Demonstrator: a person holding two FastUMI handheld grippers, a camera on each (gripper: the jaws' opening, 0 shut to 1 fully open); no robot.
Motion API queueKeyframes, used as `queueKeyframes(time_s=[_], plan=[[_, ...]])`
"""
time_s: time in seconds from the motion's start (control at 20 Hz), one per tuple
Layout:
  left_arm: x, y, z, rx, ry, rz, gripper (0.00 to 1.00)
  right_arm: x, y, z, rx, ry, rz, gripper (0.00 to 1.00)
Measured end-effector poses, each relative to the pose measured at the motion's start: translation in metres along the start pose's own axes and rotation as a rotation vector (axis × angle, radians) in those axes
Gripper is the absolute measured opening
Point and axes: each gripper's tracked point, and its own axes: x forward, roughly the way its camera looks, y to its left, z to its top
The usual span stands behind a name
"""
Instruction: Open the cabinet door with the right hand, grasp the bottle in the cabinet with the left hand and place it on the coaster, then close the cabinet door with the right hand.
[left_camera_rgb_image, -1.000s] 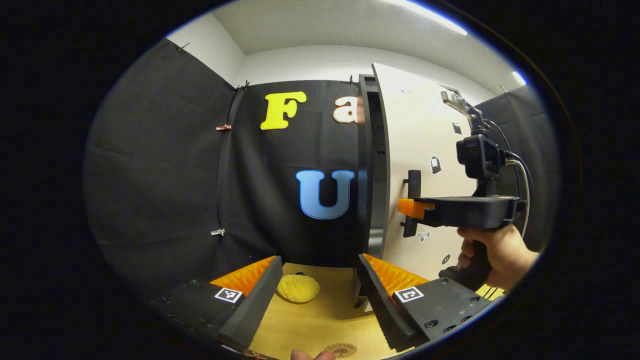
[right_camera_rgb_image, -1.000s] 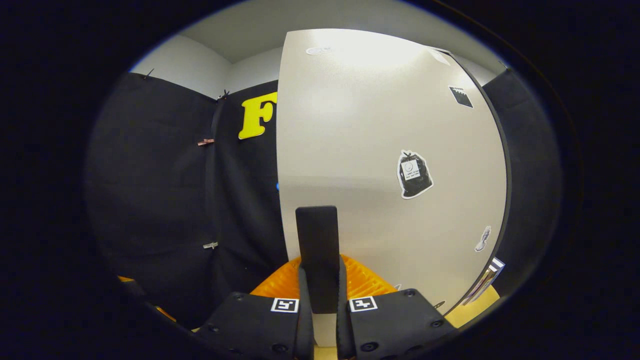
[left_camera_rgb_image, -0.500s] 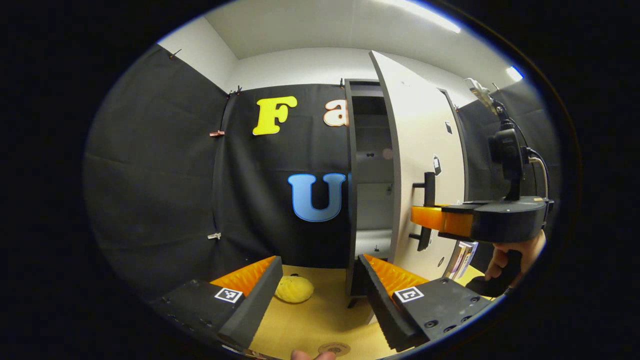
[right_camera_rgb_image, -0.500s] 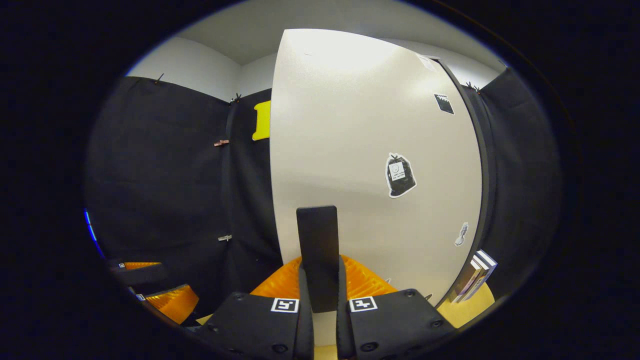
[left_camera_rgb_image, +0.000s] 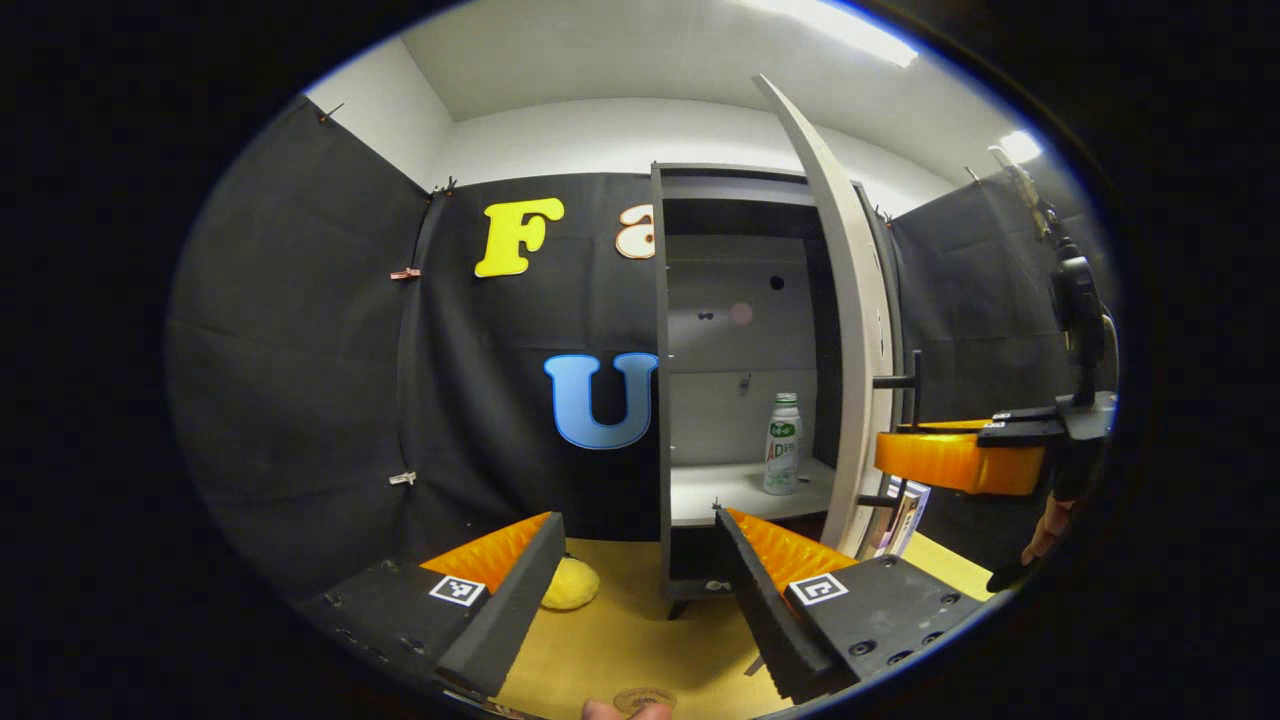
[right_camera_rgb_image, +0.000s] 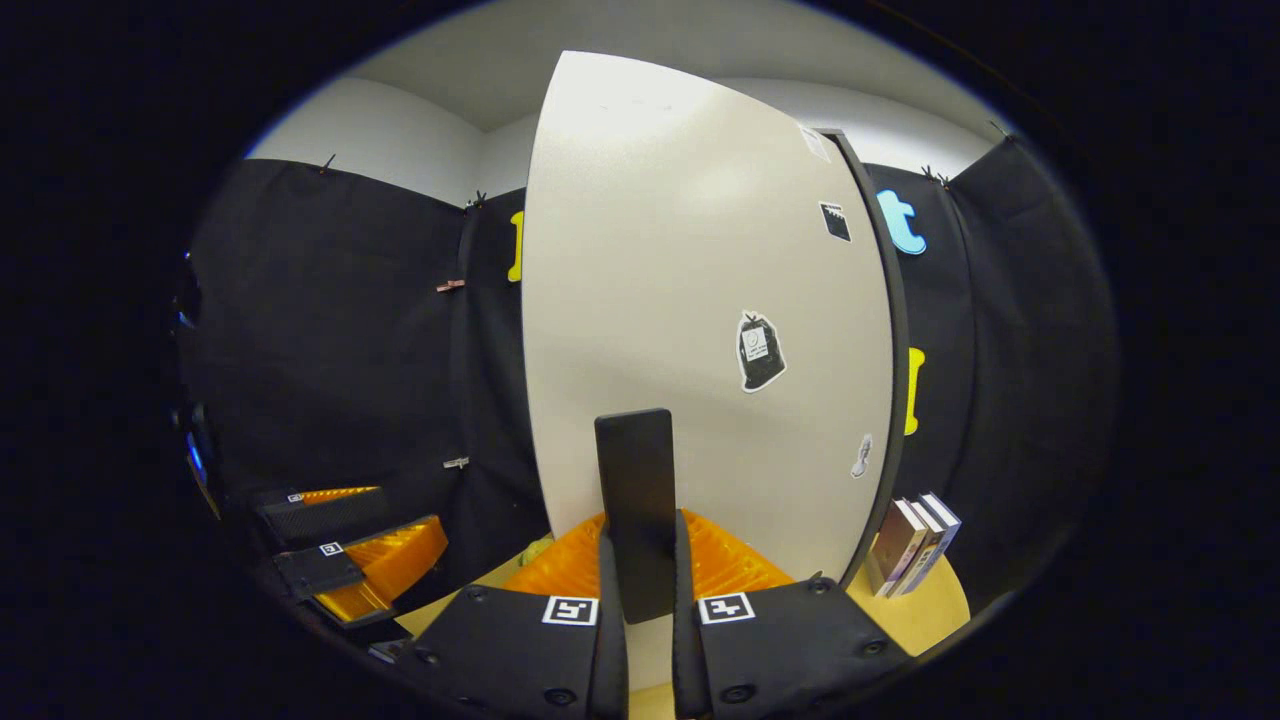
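Gripping the handle (right_camera_rgb_image: 634, 510), the right gripper (right_camera_rgb_image: 640, 590) has its jaws pressed on either side of the bar, with the door (right_camera_rgb_image: 700, 330) swung wide. The left gripper (left_camera_rgb_image: 630, 580) hovers low over the surface (left_camera_rgb_image: 640, 640), jaws spread and empty. The bottle (left_camera_rgb_image: 783, 443) stands upright on the shelf (left_camera_rgb_image: 720, 492) inside the cabinet (left_camera_rgb_image: 740, 330), beside the door's edge. A coaster (left_camera_rgb_image: 645, 697) lies below the left gripper; a yellow ball (left_camera_rgb_image: 572, 583) sits beside the cabinet, and books (right_camera_rgb_image: 910, 545) lean behind the door.

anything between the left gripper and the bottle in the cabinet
In the left gripper view, nothing blocks the way: the open left gripper faces bare tabletop, then the cabinet's shelf edge, with the bottle standing upright farther back.
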Motion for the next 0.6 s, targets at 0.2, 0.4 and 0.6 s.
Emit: queueKeyframes(time_s=[0.2, 0.4, 0.6], plan=[[0.003, -0.018, 0.0, -0.01, -0.004, -0.039, 0.94, -0.02, -0.019, 0.003, -0.003, 0.006, -0.043, 0.22], [0.003, -0.035, 0.005, -0.017, -0.011, -0.075, 0.94, -0.039, -0.039, 0.006, 0.0, 0.004, -0.085, 0.21], [0.006, -0.046, 0.006, -0.02, -0.014, -0.1, 0.94, -0.056, -0.055, 0.006, 0.003, -0.017, -0.132, 0.21]])
